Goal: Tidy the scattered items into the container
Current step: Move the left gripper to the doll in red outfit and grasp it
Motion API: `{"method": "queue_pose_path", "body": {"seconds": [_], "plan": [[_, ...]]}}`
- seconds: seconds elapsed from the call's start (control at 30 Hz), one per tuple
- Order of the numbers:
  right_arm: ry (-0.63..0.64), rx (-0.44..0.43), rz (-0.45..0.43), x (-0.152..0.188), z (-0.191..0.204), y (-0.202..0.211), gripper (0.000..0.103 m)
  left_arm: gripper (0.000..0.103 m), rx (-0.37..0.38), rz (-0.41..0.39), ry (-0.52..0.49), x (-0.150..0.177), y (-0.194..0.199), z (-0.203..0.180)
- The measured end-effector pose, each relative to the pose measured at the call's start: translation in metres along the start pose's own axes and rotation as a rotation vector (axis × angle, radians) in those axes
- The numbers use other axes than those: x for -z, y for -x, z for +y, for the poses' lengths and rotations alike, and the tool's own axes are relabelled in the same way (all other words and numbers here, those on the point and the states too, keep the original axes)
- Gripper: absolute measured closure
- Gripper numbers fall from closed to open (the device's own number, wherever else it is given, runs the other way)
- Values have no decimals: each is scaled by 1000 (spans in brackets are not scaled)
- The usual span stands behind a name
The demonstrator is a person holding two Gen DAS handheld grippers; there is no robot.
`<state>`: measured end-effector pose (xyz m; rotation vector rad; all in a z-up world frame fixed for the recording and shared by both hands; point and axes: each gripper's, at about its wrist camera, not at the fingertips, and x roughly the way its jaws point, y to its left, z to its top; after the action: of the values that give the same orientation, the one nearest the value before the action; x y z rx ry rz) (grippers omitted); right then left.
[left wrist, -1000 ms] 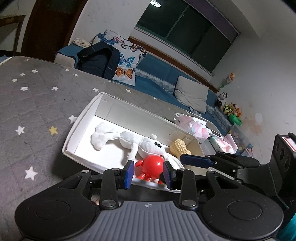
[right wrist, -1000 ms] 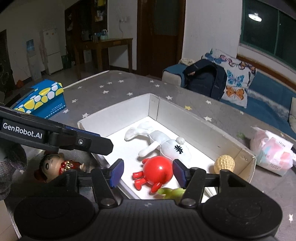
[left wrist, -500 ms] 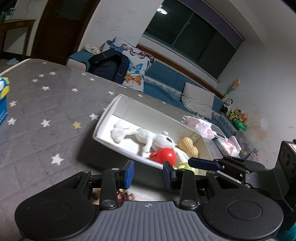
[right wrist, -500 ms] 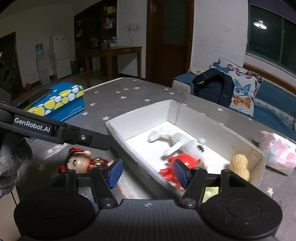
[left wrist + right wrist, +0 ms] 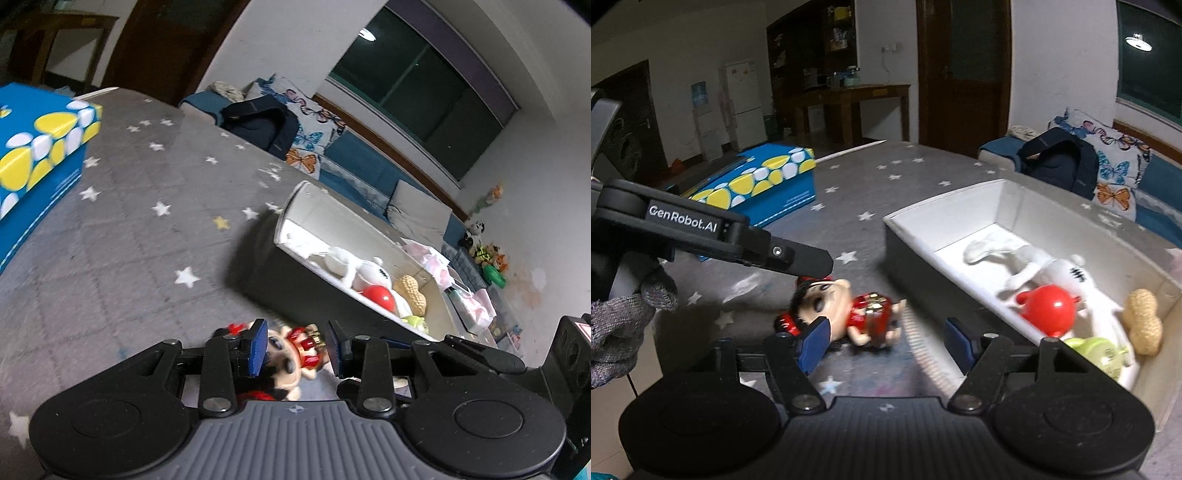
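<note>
Left claw [image 5: 294, 345] is hanging spread wide over the little doll [image 5: 291, 354], one blue pad on each side of its head, not pinching anything as far as I can tell. Doll is lying on its side on the starry grey counter [image 5: 122, 236], just outside the white box [image 5: 295, 206], which is sitting ahead and to the right of that claw. Right claw [image 5: 886, 338] is also spread and holding nothing, with the doll [image 5: 846, 310] just ahead of its left pad and the box [image 5: 945, 206] off to its right.

Progress-wise I'm guessing it's nearly done: white plush [image 5: 1038, 269], red round toy [image 5: 1049, 306], peanut [image 5: 1143, 319] and a green thing [image 5: 1097, 352] are already lying in the box. The doll is looking like the last stray, though a pink packet [image 5: 432, 256] is sitting beyond the box and I can't say if it counts.

Hard to read: both views are motion-blurred, the doll's lower half is hiding behind the left claw body, and the green toy is partly cut off. A blue-and-yellow carton [image 5: 764, 184] is sitting farther out on the left.
</note>
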<state>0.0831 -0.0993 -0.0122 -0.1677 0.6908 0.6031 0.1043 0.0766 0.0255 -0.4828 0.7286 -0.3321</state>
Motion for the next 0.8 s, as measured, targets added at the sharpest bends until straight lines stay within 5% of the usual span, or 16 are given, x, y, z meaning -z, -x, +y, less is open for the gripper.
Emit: {"method": "queue_pose_path", "body": {"seconds": [0.8], "plan": [[-2, -73, 55, 1, 15, -36, 21, 66, 45, 41, 160, 17, -5, 40]]}}
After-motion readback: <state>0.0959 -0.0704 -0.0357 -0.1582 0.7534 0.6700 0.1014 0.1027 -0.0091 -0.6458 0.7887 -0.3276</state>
